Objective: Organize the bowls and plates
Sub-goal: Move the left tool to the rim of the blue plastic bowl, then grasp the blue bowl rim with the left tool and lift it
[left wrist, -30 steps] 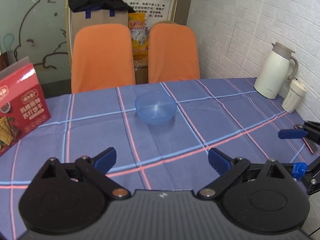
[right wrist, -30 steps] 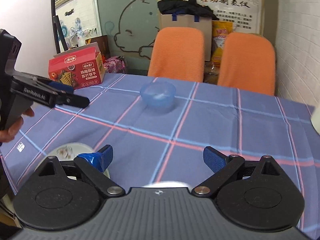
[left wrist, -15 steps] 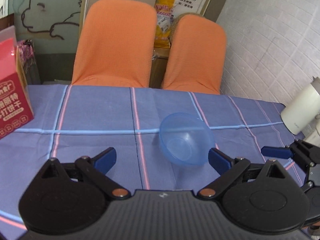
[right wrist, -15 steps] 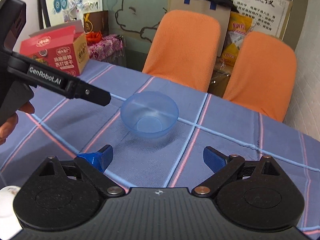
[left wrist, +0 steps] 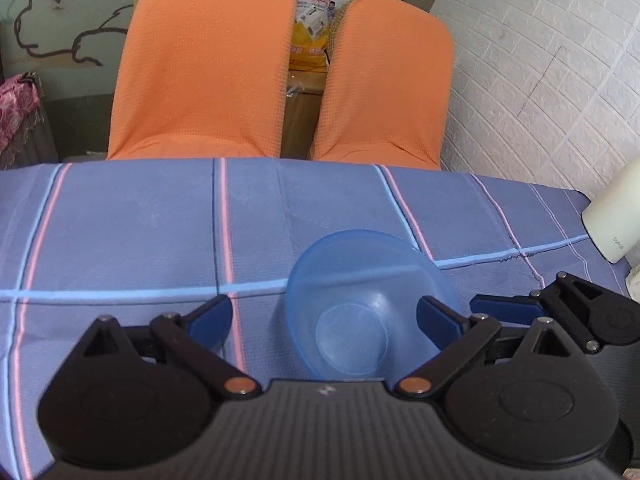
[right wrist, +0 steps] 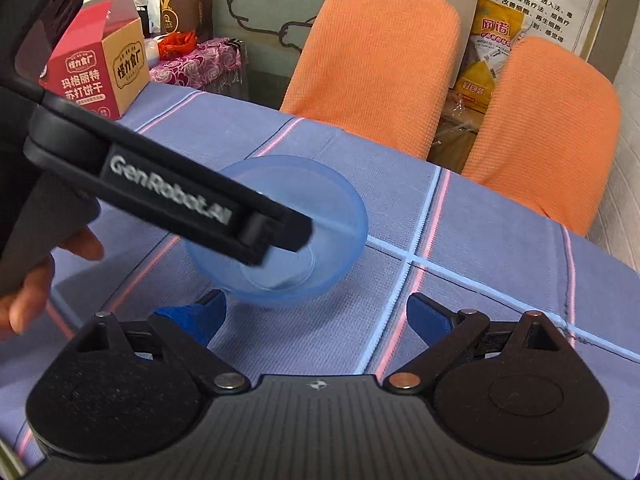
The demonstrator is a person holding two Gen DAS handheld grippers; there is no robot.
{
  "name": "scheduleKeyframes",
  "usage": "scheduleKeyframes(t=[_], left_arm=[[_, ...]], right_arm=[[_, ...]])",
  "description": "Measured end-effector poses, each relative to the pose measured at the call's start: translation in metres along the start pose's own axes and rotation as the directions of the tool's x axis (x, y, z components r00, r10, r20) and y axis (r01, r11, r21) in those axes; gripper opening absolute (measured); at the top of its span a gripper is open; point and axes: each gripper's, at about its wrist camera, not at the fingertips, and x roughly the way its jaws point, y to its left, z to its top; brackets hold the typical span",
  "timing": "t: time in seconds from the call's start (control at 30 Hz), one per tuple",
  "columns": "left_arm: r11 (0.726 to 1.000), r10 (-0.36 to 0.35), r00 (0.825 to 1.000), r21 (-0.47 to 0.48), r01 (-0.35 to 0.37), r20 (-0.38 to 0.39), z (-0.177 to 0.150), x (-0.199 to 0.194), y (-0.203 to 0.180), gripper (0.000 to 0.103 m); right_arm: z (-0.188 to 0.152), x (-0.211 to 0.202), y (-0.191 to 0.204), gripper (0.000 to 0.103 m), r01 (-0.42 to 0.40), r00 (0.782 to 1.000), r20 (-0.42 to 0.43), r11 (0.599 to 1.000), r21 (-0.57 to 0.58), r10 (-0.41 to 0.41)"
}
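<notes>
Bowl [left wrist: 360,300], translucent blue and empty, sits upright on the tablecloth [left wrist: 120,232] toward the far edge of the tabletop, in front of two orange chairs [left wrist: 204,60]. Left gripper [left wrist: 324,320] is spread wide, its right finger reaching over the bowl's rim, gripping nothing. Right gripper [right wrist: 312,316] is likewise wide open and empty, just short of the bowl's near side.

Black left gripper [right wrist: 280,236] lettered "GenRobot.AI"; right gripper [right wrist: 316,316] black, blue-padded fingertips [right wrist: 424,316], brass screws.

Bright, even light (fisheye-warped edges)
</notes>
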Motion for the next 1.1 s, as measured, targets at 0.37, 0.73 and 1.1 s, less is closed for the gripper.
scheduleKeyframes(t=[0.37,0.73,1.1], left_arm=[[0.999,0.048,0.998,0.017,-0.048,0.027,-0.008,0.008,0.009,0.098],[0.997,0.079,0.996,0.02,-0.08,0.044,-0.009,0.009,0.01,0.098],[0.992,0.105,0.992,0.059,-0.109,0.065,-0.011,0.014,0.003,0.098]], right_arm=[[-0.012,0.007,-0.009,0.088,-0.064,0.996,0.06,0.997,0.048,0.061],[-0.003,0.007,-0.01,0.087,-0.072,0.996,0.049,0.997,0.022,0.07],[0.001,0.015,-0.01,0.081,-0.077,0.992,0.097,0.997,-0.002,0.077]])
